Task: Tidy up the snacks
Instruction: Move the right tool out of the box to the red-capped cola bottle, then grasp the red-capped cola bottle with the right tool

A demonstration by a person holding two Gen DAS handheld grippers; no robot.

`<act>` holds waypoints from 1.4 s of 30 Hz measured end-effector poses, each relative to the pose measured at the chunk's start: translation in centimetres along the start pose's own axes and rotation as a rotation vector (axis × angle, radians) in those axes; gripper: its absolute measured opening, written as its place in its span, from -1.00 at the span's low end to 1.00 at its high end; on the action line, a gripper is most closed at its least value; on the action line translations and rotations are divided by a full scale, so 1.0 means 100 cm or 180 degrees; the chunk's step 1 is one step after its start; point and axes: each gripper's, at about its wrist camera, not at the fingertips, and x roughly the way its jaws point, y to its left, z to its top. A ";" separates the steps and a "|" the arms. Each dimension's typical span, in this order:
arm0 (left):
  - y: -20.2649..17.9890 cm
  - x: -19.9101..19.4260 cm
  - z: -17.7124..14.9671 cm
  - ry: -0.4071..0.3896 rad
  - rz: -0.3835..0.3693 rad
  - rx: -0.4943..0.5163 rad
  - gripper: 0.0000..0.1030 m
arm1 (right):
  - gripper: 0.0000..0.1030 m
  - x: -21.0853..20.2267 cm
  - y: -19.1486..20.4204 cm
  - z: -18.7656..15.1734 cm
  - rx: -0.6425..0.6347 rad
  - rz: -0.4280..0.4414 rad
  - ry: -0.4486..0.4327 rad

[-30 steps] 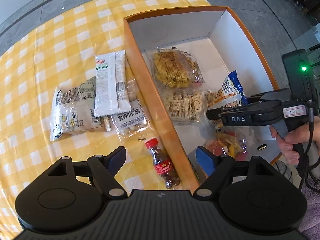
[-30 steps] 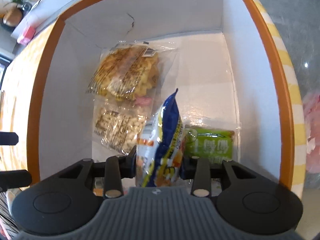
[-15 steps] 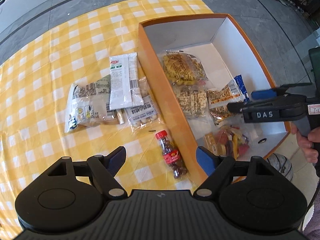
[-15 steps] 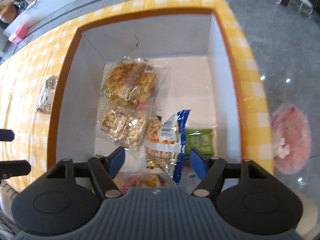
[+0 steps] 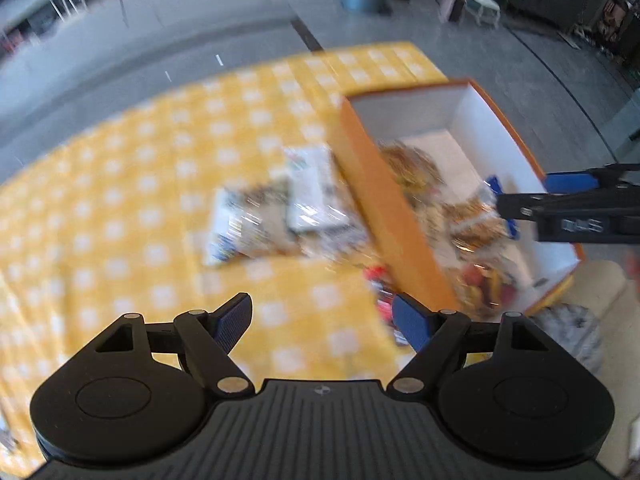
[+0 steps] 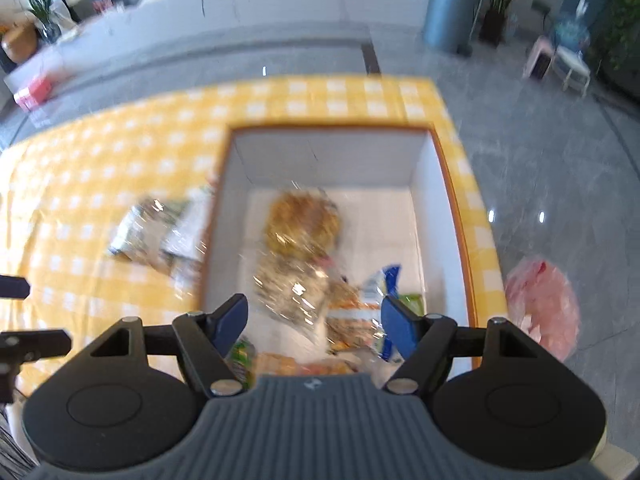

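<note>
Left to right: a few snack packets (image 5: 276,216) still lie on the bench just beside the box's (image 5: 384,216) left wall. My left gripper (image 5: 322,322) has fingers apart, empty. Box holds several packs, blue-edged bag (image 6: 378,296) near its right wall. My right gripper's (image 6: 314,320) fingers have just been opening, nothing between them.

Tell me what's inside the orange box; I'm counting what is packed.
Inside the orange box: a yellow snack bag, a pale nut bag, a blue-edged packet and a green packet. The near end is hidden behind the hand-held gripper.
</note>
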 end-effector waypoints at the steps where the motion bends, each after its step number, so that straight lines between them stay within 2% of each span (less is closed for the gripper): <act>1: 0.006 -0.005 -0.005 -0.0085 0.0091 -0.0002 0.82 | 0.40 -0.010 0.010 -0.002 -0.0059 0.0027 -0.0100; 7: 0.058 -0.015 -0.034 -0.0362 0.0429 -0.0334 0.82 | 0.44 -0.058 0.066 -0.017 -0.0346 0.0222 -0.0581; 11: 0.084 -0.013 -0.056 -0.0596 0.0608 -0.0494 0.82 | 0.45 -0.072 0.093 -0.041 -0.0097 0.0230 -0.1223; 14: 0.099 -0.001 -0.068 -0.0650 0.0662 -0.0597 0.82 | 0.45 -0.057 0.114 -0.065 0.0078 0.0138 -0.1369; 19: 0.119 0.031 -0.090 -0.0511 0.0535 -0.0966 0.82 | 0.43 -0.009 0.137 -0.096 0.0160 0.0130 -0.0944; 21: 0.122 0.043 -0.102 -0.0500 0.0418 -0.1021 0.82 | 0.14 0.009 0.142 -0.102 0.0160 0.0093 -0.0729; 22: 0.122 0.050 -0.105 -0.0478 0.0341 -0.0981 0.81 | -0.23 0.019 0.145 -0.103 0.0130 0.0020 -0.0627; 23: 0.122 0.056 -0.107 -0.0457 0.0250 -0.0913 0.81 | -0.45 0.030 0.147 -0.103 0.0092 -0.0107 -0.0512; 26: 0.131 0.067 -0.110 -0.0428 0.0065 -0.0966 0.81 | -0.74 0.055 0.155 -0.107 -0.0012 -0.0492 -0.0367; 28: 0.137 0.070 -0.112 -0.0436 0.0004 -0.1017 0.81 | -0.84 0.070 0.160 -0.106 -0.0109 -0.0737 -0.0282; 32: 0.136 0.078 -0.116 -0.0423 0.0229 -0.0821 0.81 | -0.85 0.084 0.173 -0.108 -0.0452 -0.1307 -0.0219; 36: 0.140 0.086 -0.116 -0.0385 0.0121 -0.0885 0.81 | -0.86 0.103 0.170 -0.106 -0.0431 -0.1509 0.0012; 39: 0.141 0.086 -0.116 -0.0354 0.0125 -0.0918 0.81 | -0.61 0.115 0.175 -0.107 -0.0499 -0.1542 -0.0003; 40: 0.142 0.088 -0.117 -0.0350 0.0111 -0.0931 0.81 | -0.51 0.120 0.175 -0.106 -0.0485 -0.1521 0.0090; 42: 0.143 0.089 -0.116 -0.0340 0.0060 -0.0961 0.81 | -0.18 0.131 0.178 -0.108 -0.0539 -0.1546 0.0171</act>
